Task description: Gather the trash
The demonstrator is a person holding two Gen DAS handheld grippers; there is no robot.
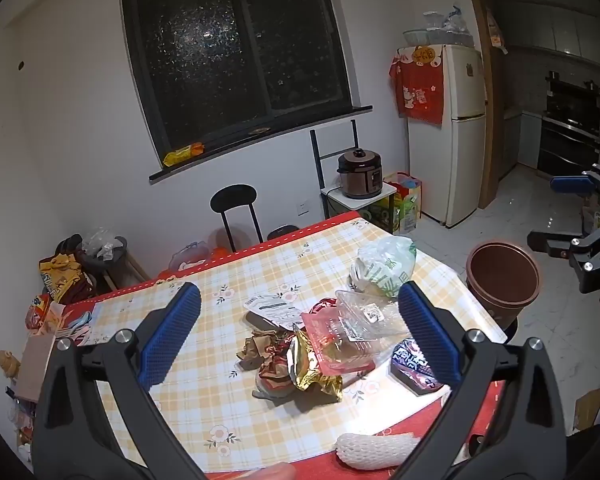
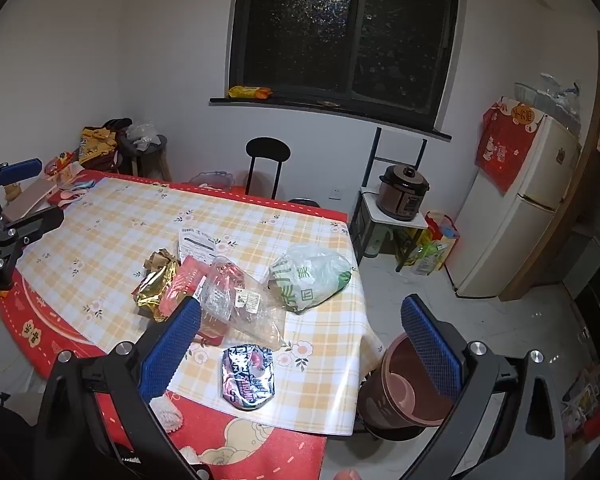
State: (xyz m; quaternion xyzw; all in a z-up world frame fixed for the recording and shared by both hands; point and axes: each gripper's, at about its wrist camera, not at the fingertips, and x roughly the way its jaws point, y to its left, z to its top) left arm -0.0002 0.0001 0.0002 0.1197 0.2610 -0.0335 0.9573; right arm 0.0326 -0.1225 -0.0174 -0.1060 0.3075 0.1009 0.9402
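On the table (image 1: 204,400), crumpled gold wrapper (image 1: 316,372) (shiny, creased); left tool (image 1: 300,336) and right tool (image 2: 300,344) gape empty.

Home kitchen-diner: fridge (image 1: 446,132), rice cooker (image 1: 359,174).

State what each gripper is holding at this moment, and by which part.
Nothing is held. The left gripper and right gripper are both open, above the table with its trash.

On the bench (image 2: 100,240) a crumpled foil wrapper (image 2: 156,288), a clear plastic tray (image 2: 240,304) and a plastic bag (image 2: 312,276) lie in a row from left to right, with a paper slip (image 2: 198,246) behind them. A small packet (image 2: 248,376) lies in front of the tray, near the bench's front edge. The bin (image 2: 404,392) stands on the floor just beside the bench's right corner.
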